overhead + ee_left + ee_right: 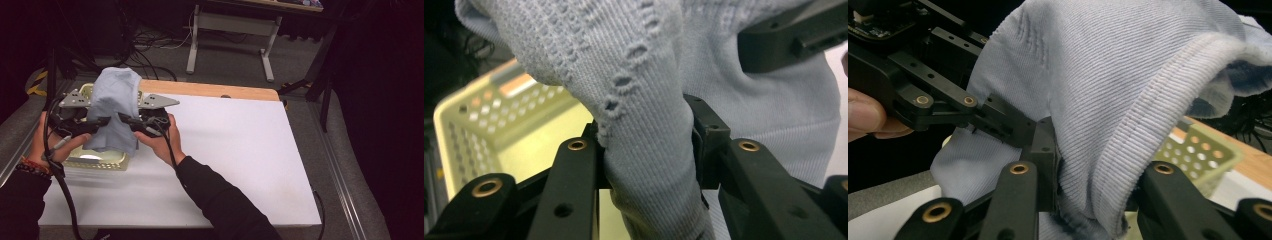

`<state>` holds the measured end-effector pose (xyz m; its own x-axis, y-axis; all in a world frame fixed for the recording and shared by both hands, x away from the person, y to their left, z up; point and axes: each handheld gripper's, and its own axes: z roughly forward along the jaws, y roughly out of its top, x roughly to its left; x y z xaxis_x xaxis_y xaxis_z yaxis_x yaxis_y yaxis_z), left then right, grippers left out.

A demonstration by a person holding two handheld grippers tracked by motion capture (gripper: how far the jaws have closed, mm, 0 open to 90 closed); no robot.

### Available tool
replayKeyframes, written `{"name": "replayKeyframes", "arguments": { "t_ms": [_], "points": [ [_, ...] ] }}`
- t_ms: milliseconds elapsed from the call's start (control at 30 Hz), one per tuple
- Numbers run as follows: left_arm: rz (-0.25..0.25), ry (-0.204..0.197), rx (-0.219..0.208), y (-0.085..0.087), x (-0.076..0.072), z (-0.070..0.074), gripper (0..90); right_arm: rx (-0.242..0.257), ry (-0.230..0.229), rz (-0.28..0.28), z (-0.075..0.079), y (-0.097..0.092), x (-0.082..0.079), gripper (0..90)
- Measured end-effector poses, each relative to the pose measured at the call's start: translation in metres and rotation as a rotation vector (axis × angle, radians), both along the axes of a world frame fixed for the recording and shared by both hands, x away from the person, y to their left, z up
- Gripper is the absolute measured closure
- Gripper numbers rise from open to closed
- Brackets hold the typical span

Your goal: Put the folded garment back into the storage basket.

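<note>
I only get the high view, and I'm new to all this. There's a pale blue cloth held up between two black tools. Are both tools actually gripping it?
Observer: Yes. In the left gripper view the left gripper has its fingers closed on a bunched fold of the knitted garment.
Operator: And the other tool?
Observer: The right gripper pinches the garment too, close to a ribbed hem that your view cannot resolve.
Operator: What's that yellowish thing under it?
Observer: A pale yellow plastic basket with rows of small holes in its walls.
Operator: Is the cloth plain?
Observer: No, it has a line of small openwork holes in the knit.
</note>
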<state>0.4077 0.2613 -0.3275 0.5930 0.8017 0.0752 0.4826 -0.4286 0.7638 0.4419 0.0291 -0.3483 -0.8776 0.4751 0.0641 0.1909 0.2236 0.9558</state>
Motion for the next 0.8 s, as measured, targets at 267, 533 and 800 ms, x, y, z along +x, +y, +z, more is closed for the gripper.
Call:
{"name": "replayKeyframes", "arguments": {
  "t_ms": [267,533,800],
  "points": [
    [0.069,0.078,-0.005,0.029,0.009,-0.024,61.1,-0.008,0.096,0.003,-0.025,0.038,0.014,70.3],
    [0.092,0.134,0.01,0.04,0.013,-0.049,53.9,-0.044,0.156,0.007,-0.052,0.053,0.018,70.0],
    [0.135,0.059,-0.049,0.041,0.01,-0.042,34.6,-0.099,0.198,-0.007,-0.07,0.052,0.024,68.2]
  ]
}}
